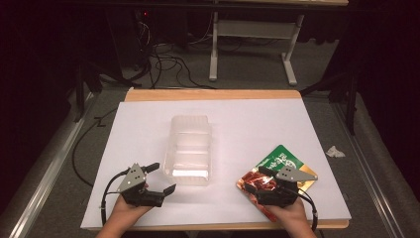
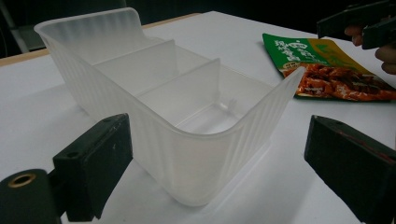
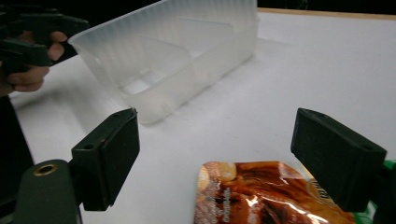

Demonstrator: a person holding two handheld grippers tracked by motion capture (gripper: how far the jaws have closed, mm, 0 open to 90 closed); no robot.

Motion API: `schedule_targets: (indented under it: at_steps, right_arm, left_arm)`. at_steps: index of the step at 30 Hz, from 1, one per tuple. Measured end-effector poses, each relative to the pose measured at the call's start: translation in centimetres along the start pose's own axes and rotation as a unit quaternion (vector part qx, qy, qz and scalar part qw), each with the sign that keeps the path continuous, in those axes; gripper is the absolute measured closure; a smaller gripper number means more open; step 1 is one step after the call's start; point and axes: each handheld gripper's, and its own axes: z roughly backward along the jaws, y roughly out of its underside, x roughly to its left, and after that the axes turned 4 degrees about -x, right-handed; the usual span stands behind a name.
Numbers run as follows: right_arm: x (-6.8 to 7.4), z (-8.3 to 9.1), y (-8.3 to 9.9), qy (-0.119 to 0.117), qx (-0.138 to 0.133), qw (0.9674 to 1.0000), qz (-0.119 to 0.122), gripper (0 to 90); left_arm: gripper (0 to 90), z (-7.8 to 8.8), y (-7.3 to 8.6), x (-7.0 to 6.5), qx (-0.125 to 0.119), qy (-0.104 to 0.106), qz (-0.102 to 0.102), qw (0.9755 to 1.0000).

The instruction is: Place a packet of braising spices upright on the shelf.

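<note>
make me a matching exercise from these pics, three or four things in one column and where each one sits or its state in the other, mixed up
Things:
1. clear plastic container
2. snack packet
3. left gripper
4. crumpled paper scrap

Places or states:
A. on the floor, right of the table
B. middle of the table, empty, with dividers
C. open, near the container's near left corner
D. flat under the right gripper

Pairs: 1-B, 2-D, 3-C, 4-A

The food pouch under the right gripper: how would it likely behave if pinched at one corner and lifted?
The pouch lies flat with a glossy, crinkled film, so it would probably sag rather than stay stiff. That shiny surface may be slippery between the pads. The right gripper hovers open over its near end, not yet gripping.
</note>
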Motion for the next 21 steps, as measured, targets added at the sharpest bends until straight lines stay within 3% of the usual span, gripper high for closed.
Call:
schedule_targets:
  at_steps: [3, 8, 21]
  right_arm:
    - [-0.2, 0.3, -0.1, 0.016, -0.003, 0.9999, 0.006, 15.8]
    - [-1.4, 1.2, -0.2, 0.037, -0.031, 0.9988, -0.007, 15.3]
    - [-3.1, 2.2, -0.2, 0.059, -0.033, 0.9976, -0.017, 16.4]
  left_arm:
    - [8.3, -0.1, 0.1, 0.0, 0.003, 0.000, 0.000, 1.0000]
    - [8.3, -0.1, 0.1, -0.1, 0.005, -0.004, 0.001, 1.0000]
    - [8.4, -0.1, 0.1, 0.0, 0.007, -0.004, 0.003, 1.0000]
